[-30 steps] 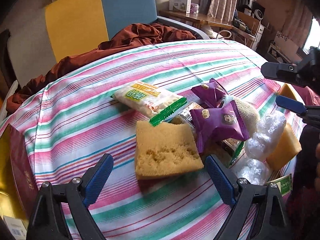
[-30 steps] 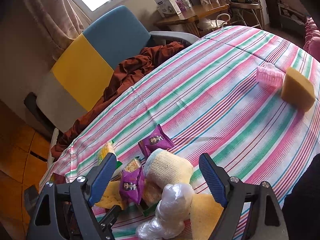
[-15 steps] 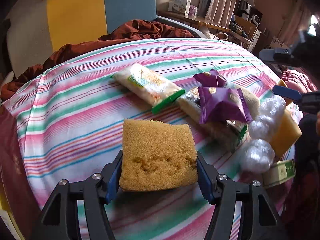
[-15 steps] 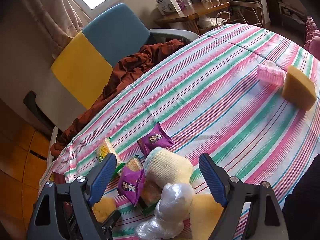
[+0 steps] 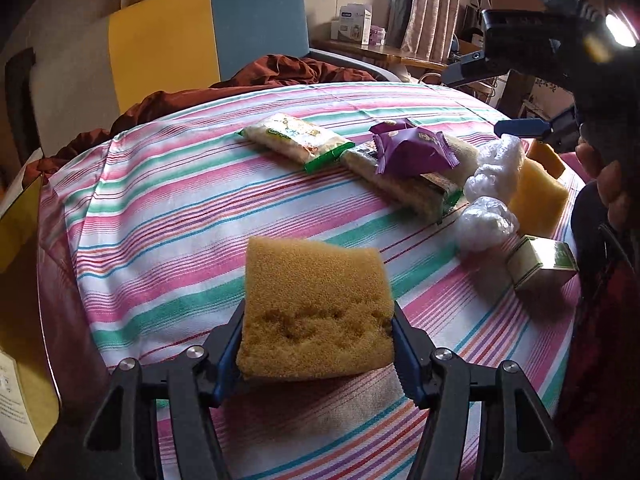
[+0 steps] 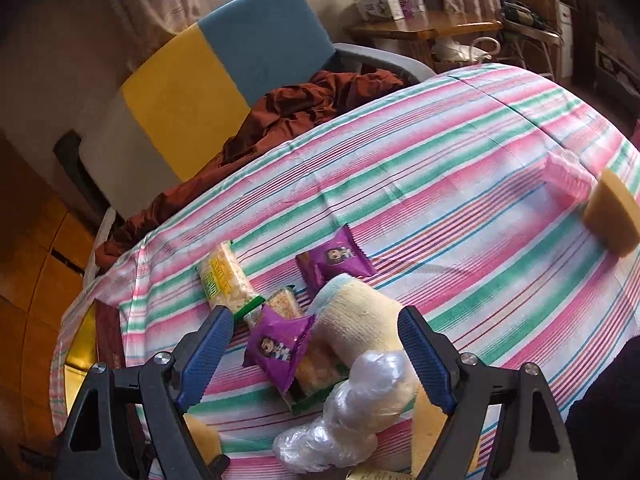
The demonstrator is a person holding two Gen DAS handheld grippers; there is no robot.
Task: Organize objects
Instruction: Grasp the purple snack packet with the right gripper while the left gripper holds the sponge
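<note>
The left gripper (image 5: pixel 318 344) points steeply down over the near edge of the table (image 5: pixel 168 208), its blue pads pressed against both sides of a yellow sponge (image 5: pixel 316 308). Its jaws have just been closing, and the sponge now sits clamped between them, lifted clear of the striped cloth with its shadow beneath it.

The right gripper (image 6: pixel 316 354) is tilted down in the same way, jaws spread wide and gripping nothing. It hangs above a heap near the table's near edge: two purple snack packets (image 6: pixel 280 350), a rice-cracker pack (image 6: pixel 224 276), a cream knitted roll (image 6: pixel 356 320) and crumpled clear plastic (image 6: pixel 356 412).

In the left wrist view a small green-and-white box (image 5: pixel 544 260) lies at the right edge of the table, just beside the plastic. A second sponge (image 6: pixel 612 216) lies far off at the right edge of the table, beside a pink ribbed item (image 6: pixel 568 176).
</note>
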